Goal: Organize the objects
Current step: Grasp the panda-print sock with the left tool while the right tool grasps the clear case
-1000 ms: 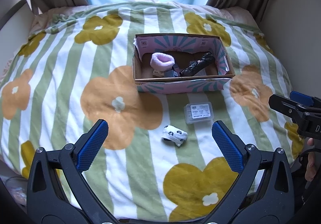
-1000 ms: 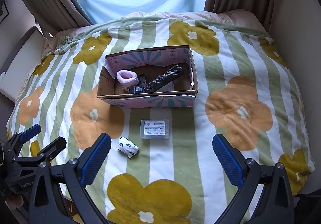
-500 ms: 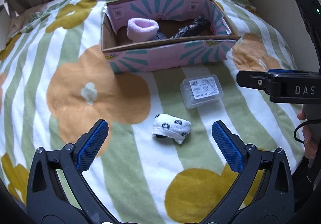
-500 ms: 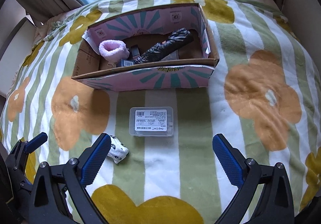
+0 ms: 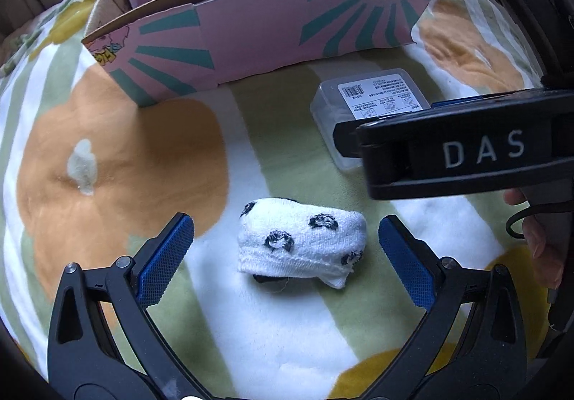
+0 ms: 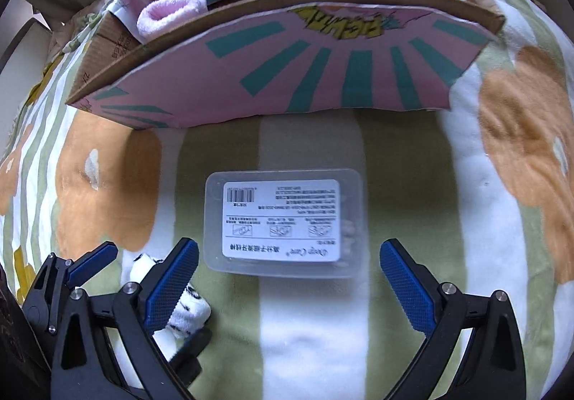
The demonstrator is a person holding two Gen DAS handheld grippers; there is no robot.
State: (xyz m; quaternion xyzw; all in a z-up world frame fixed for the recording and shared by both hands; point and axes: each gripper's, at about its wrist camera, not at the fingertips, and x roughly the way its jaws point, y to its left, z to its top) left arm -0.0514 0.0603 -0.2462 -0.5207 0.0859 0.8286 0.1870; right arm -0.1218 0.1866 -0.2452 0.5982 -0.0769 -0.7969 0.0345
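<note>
Both tongs spread wide, left gripper [image 5: 286, 249] straddling the rolled sock [image 5: 300, 243] on the blanket [image 5: 118, 163], right gripper [image 6: 288, 278] over the plastic case [image 6: 283, 222] by the box [image 6: 287, 77]: drop lower, centre, then squeeze.

On the blanket [image 6: 412, 156], the case [image 6: 283, 220] lies before the box [image 6: 287, 77], the sock roll [image 5: 301, 242] apparently nearer and leftward.

Left tongs [image 5: 286, 258] spread wide, low; right tongs [image 6: 289, 274] likewise, alongside.
</note>
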